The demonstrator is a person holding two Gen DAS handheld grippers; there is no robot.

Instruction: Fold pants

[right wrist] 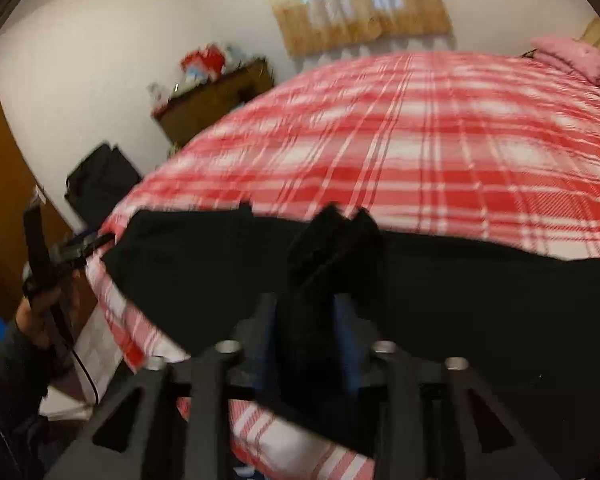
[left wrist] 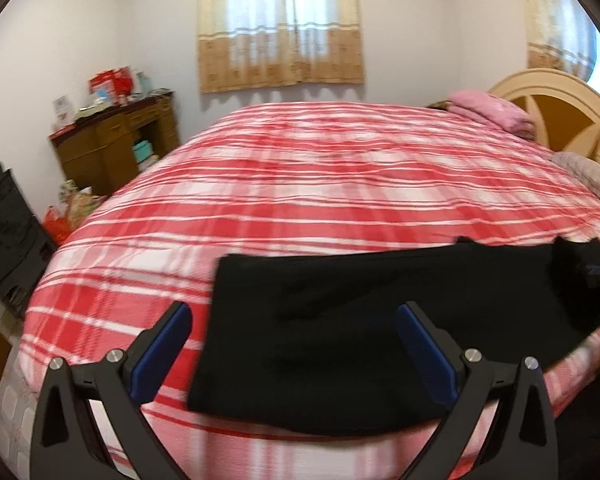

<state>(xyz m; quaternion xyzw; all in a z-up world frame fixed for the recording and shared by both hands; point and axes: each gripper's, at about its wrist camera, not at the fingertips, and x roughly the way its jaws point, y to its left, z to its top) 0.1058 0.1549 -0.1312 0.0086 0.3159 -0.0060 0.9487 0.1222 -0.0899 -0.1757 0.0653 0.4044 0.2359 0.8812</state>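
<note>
Black pants (left wrist: 360, 328) lie folded flat near the front edge of a bed with a red and white plaid cover (left wrist: 320, 184). My left gripper (left wrist: 294, 328) is open and empty, its blue-padded fingers (left wrist: 168, 344) spread over the left end of the pants. In the right wrist view my right gripper (right wrist: 320, 280) is shut on a bunched fold of the pants (right wrist: 480, 320) and lifts it off the cover (right wrist: 420, 140). The left gripper (right wrist: 80, 248) shows at the left edge of that view.
A brown desk (left wrist: 116, 140) with boxes on top stands left of the bed. A black bag (left wrist: 4, 232) is at the far left. Pink pillows (left wrist: 496, 112) and a cream headboard (left wrist: 552, 96) are at the right. A curtained window (left wrist: 280, 24) is behind.
</note>
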